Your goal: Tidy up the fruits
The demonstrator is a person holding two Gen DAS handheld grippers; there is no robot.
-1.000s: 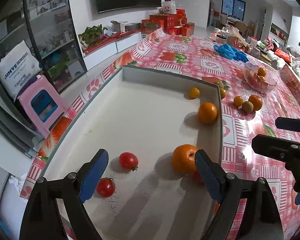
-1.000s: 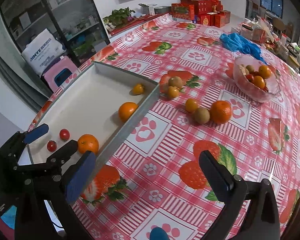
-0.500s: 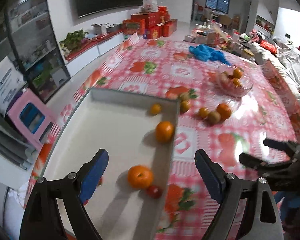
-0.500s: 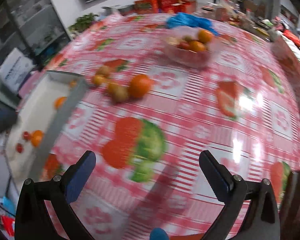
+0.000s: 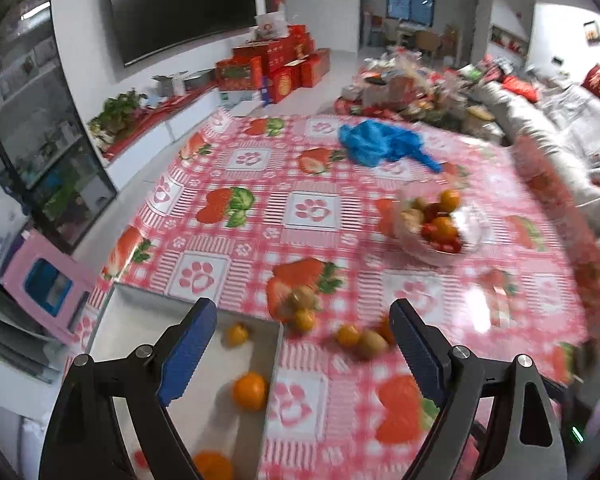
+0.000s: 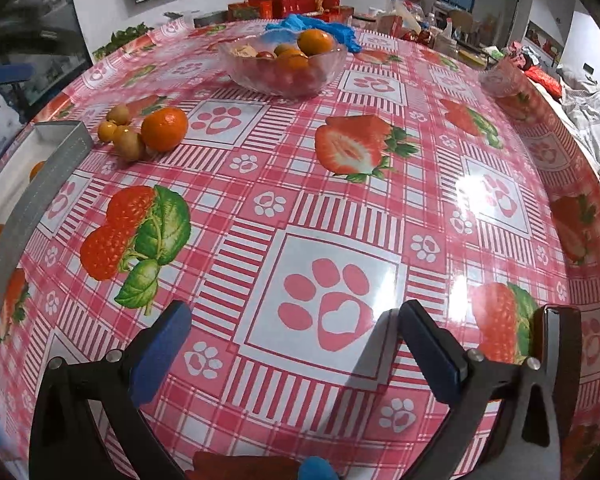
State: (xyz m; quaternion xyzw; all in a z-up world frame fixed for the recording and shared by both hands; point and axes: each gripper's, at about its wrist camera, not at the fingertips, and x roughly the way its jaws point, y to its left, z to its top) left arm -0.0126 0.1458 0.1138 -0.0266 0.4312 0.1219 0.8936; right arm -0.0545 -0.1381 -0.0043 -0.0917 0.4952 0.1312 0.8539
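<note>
Loose fruit on the tablecloth (image 6: pixel 340 200): one mandarin (image 6: pixel 165 129) with a kiwi (image 6: pixel 129 145) touching its left side, two small yellow-orange fruits (image 6: pixel 108 131) just beyond, and a second brownish fruit (image 6: pixel 119 113) at the back of the cluster. This group sits just past the far corner of the grey tray (image 6: pixel 40 184).

Inside the tray I see, from my left wrist view, a small orange fruit (image 5: pixel 236 334) near the far wall, a mandarin (image 5: pixel 250 392) partway down by the right wall, and another orange one (image 5: pixel 212 466) at the bottom edge; blurred.

Glass bowl (image 6: pixel 252 68) stands further back on the table, well apart from the tray, holding mandarins, cherry tomatoes and something pale. A blue plastic bag (image 6: pixel 312 26) lies just behind it.

My left gripper (image 5: pixel 302 344) is spread wide, nothing between its blue pads, poised above the tray's far corner. My right gripper (image 6: pixel 294 340) is also spread wide and empty, over a paw-print square of bare cloth, well apart from any fruit.
</note>
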